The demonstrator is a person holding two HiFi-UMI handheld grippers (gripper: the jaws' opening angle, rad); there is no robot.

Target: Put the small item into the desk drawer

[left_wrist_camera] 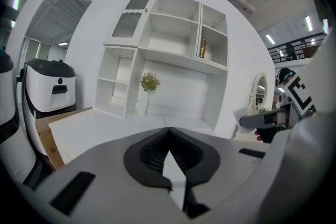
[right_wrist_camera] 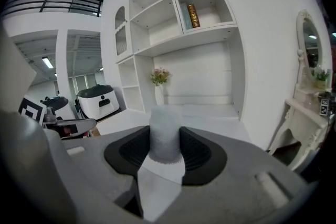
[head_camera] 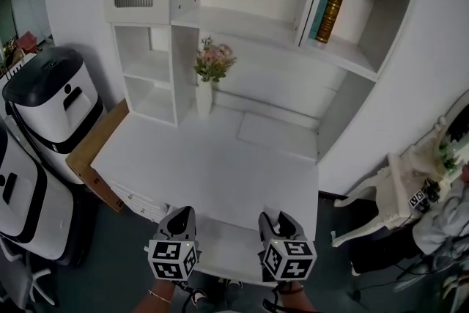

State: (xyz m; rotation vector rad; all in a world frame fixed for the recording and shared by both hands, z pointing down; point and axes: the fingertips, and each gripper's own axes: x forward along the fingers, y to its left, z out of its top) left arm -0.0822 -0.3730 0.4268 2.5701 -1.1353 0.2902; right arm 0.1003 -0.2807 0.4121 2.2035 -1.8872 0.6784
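1. White foam, by the look of it: the small item (right_wrist_camera: 165, 126) is a pale, rough-surfaced cylinder standing upright between the pads of the right gripper (right_wrist_camera: 166, 136), which pinch it from both sides. I judge the hold keeps it steady for carrying.
2. The left gripper (left_wrist_camera: 169, 136) carries nothing. Its pads meet at the tips and only a small gap shows below them. Probably it is kept free to work the drawer.
3. Both grippers hang side by side at the near edge of the white desk (head_camera: 220, 157), left and right of a white panel (head_camera: 229, 249) that juts out below the desktop. This may be the drawer, but I cannot tell whether it is open, and nothing shows in it.
4. At the far left of the desktop a vase (head_camera: 204, 97) holds pink flowers (head_camera: 214, 61).
5. In the shelf unit (head_camera: 249, 29) above, the far right compartment holds a brown book (head_camera: 336, 9) standing upright. The other open compartments look bare.
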